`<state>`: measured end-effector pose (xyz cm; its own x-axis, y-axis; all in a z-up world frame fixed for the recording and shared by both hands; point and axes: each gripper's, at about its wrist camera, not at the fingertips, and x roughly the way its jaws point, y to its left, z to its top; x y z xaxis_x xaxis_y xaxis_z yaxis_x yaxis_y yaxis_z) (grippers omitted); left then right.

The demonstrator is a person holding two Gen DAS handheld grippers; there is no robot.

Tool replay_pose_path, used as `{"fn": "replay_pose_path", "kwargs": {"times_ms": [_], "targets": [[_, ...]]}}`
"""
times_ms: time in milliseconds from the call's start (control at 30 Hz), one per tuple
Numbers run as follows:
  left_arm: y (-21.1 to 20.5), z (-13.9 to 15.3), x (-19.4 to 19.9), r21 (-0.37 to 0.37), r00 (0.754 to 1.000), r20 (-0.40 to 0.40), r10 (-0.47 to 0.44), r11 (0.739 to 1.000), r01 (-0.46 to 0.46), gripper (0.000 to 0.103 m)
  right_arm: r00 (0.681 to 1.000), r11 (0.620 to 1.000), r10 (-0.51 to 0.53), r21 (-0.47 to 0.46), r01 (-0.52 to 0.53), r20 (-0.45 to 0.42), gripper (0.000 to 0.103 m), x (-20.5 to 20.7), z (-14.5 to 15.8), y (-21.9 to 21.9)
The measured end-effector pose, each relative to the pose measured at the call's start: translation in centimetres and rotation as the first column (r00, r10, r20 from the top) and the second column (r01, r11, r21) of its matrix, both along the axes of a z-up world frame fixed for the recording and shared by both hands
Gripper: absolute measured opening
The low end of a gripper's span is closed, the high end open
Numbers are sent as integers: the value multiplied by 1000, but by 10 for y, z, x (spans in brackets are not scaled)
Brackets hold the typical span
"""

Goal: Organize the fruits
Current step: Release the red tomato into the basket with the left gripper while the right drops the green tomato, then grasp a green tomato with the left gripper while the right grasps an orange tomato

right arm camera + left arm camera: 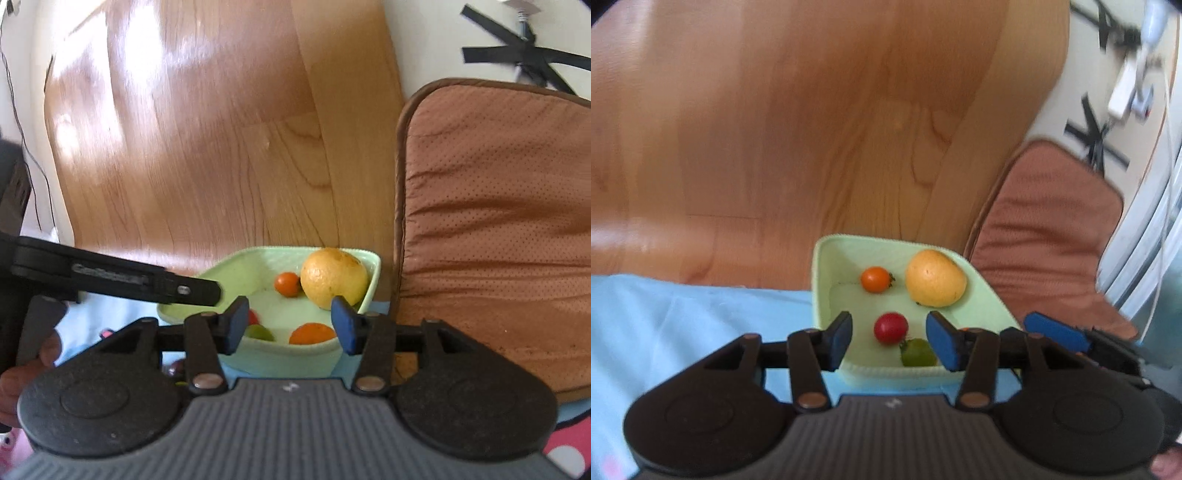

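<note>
A pale green square bowl [827,269] [280,360] sits on a light blue cloth. It holds a large yellow-orange citrus [935,277] [334,278], an orange cherry tomato [875,279] [287,283], a red tomato [891,328], a green fruit [918,352] [260,332] and a small orange fruit [312,333]. My left gripper [892,341] hovers open over the bowl's near side, above the red tomato without pressing it. My right gripper [290,326] also stands open over the near rim, gripping nothing. Both reach in side by side.
The blue cloth [683,314] ends just behind the bowl, and wooden floor [775,129] lies beyond. A brown cushion [1045,229] [498,221] lies to the right. A small dark fruit [177,367] lies on the cloth near the bowl. A person's hand [22,369] shows at the left.
</note>
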<state>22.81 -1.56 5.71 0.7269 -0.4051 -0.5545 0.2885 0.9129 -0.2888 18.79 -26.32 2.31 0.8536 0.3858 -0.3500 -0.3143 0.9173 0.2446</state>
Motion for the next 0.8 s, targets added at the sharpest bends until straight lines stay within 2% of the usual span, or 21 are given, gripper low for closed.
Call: {"fn": "replay_pose_path", "kwargs": {"times_ms": [100,200,233,300,500,700,800], "targets": [[23,4,-23,-52,1000,8,20,998,-20,45,1000,998,16,65,-17,8,51,-12,6,-5],[42,1,-44,-72,999,-3,38,997,-38,45,997,992,72,106,-69,-24,48,-23,12,-3],[49,-1,-51,-74,999,-11,44,996,-45,45,995,991,93,100,-89,-41,42,-27,12,0],[58,-4,-61,-88,999,-19,48,995,-50,45,987,989,134,77,-127,-87,37,-36,10,7],[73,-11,-72,-86,997,-39,74,993,-77,45,967,982,187,-3,-190,-171,37,-46,-7,27],[93,-20,-68,-102,986,-82,145,983,-153,45,947,976,215,26,-215,-239,38,-38,-19,30],[97,-25,-69,-120,986,-95,134,982,-145,45,942,972,233,23,-235,-242,38,-38,-21,34]]}}
